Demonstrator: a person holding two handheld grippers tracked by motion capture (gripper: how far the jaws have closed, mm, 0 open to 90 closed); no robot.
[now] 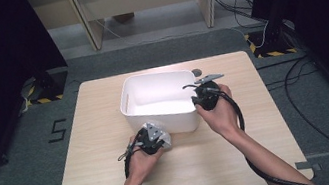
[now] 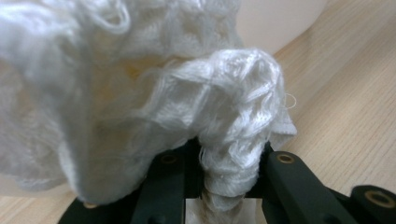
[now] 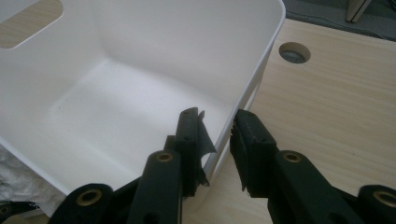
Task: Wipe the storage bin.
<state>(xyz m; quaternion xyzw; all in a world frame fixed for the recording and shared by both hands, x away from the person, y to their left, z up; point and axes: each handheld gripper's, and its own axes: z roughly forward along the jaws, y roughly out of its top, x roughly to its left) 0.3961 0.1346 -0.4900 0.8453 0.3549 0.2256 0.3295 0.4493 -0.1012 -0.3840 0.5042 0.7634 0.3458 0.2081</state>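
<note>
On the left of the high view, the left gripper (image 1: 154, 137) sits low over the pale wooden tabletop (image 1: 105, 173), held in the person's left hand (image 1: 141, 161) just in front of the near wall of the white rectangular plastic tub (image 1: 162, 118). Its jaws are clamped together on a fluffy white knitted cloth (image 2: 140, 93); in the left gripper view a twisted fold of that cloth is pinched between the two black jaws, while the rest billows up and to the left. The cloth hangs just above the tabletop, beside the tub's outer wall, whose pale curve shows behind it. In the middle of the tabletop stands the tub, with an oval handle slot (image 1: 127, 100) in its left end wall. To the right, the right gripper (image 1: 205, 95) sits at the tub's right end wall, held in the person's right hand (image 1: 219, 114). In the right gripper view, its jaws straddle the tub's rim, one inside and one outside, with the wall between them; they look closed on it, though a little gap shows at the outer jaw. Past it, a round grey cable hole (image 3: 294, 52) is set into the tabletop.
</note>
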